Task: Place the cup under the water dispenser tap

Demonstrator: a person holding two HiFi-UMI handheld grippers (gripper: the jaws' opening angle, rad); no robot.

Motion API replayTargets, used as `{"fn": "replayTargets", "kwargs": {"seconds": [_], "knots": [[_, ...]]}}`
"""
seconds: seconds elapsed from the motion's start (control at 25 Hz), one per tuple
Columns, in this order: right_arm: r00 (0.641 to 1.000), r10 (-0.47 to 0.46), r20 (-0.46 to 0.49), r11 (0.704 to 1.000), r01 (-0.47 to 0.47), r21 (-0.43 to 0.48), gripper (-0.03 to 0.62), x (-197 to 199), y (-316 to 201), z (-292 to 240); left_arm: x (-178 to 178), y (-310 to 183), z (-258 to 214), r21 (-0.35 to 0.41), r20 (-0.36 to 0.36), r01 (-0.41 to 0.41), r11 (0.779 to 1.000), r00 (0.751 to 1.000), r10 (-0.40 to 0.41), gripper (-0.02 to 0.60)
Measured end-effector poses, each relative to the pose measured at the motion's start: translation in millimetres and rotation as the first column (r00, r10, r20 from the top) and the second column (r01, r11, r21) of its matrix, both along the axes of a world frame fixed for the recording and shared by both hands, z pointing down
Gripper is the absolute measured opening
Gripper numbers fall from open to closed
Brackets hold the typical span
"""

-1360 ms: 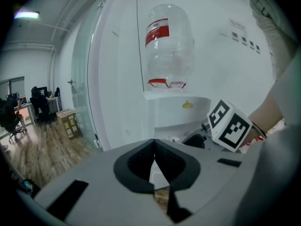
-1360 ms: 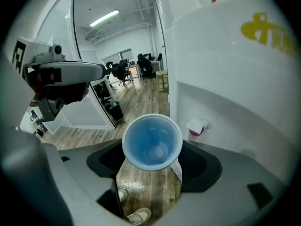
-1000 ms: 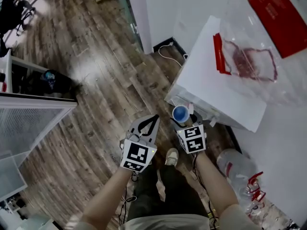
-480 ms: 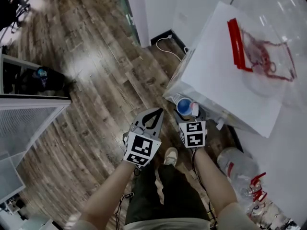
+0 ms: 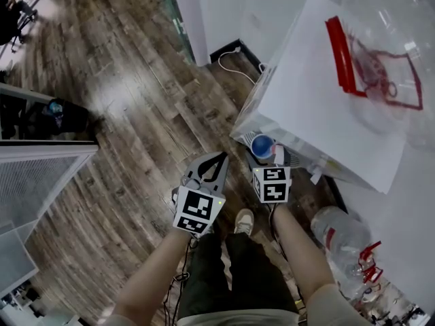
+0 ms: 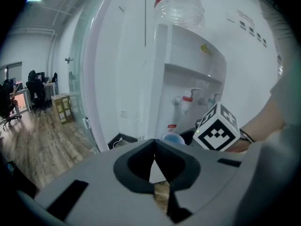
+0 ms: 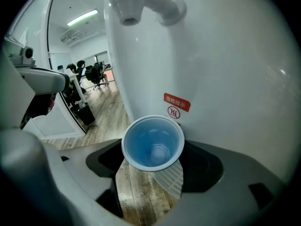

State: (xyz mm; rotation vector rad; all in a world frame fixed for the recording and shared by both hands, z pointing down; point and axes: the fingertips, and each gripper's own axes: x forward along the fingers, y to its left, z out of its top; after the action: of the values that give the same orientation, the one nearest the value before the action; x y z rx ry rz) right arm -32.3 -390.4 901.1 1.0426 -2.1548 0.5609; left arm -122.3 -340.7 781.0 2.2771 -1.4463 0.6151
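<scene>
A blue paper cup [image 7: 153,143] sits upright between the jaws of my right gripper [image 7: 153,171], which is shut on it. A white tap spout [image 7: 129,6] hangs above it and slightly left, on the white water dispenser [image 5: 319,107]. A ribbed white drip grille [image 7: 171,180] shows just under the cup. In the head view the cup [image 5: 261,145] is at the dispenser's front recess, held by the right gripper [image 5: 266,156]. My left gripper [image 5: 212,165] stays beside it, shut and empty. From the left gripper view the cup [image 6: 174,138] is below the red-capped tap [image 6: 186,99].
A clear water bottle [image 5: 380,53] with a red label tops the dispenser. Another large bottle [image 5: 340,240] lies on the floor at the right. A white cable [image 5: 234,63] runs along the wall base. A mesh partition [image 5: 41,175] stands at the left on the wooden floor [image 5: 136,128].
The right gripper has carried the cup a little further in toward the dispenser's recess. The left gripper has hardly moved.
</scene>
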Motion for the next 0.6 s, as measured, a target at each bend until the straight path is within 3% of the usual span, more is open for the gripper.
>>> {"fn": "replayTargets", "kwargs": {"seconds": [0.12,0.36,0.44,0.6], "knots": [[1.0,0.03,0.0,0.999,-0.03,-0.02,0.405,3.3,2.6,0.8,2.0,4.3,-1.2,-0.009,-0.002,-0.013,1.0,1.0,0.013,0.006],[0.997,0.075,-0.018,0.995,-0.076,-0.071,0.414,17.6,16.0,-10.2,10.4,14.7,-11.7,-0.038,-0.025,-0.054,0.998,0.998,0.053,0.005],[0.996,0.083,-0.016,0.994,-0.084,-0.073,0.39,21.5,22.1,-23.3,11.0,18.4,-20.1,-0.042,-0.022,-0.057,0.997,0.998,0.057,0.006],[0.995,0.098,0.008,0.992,-0.097,-0.078,0.279,25.3,30.2,-56.0,6.2,23.2,-41.9,-0.036,-0.017,-0.047,0.998,0.999,0.047,0.006]]}}
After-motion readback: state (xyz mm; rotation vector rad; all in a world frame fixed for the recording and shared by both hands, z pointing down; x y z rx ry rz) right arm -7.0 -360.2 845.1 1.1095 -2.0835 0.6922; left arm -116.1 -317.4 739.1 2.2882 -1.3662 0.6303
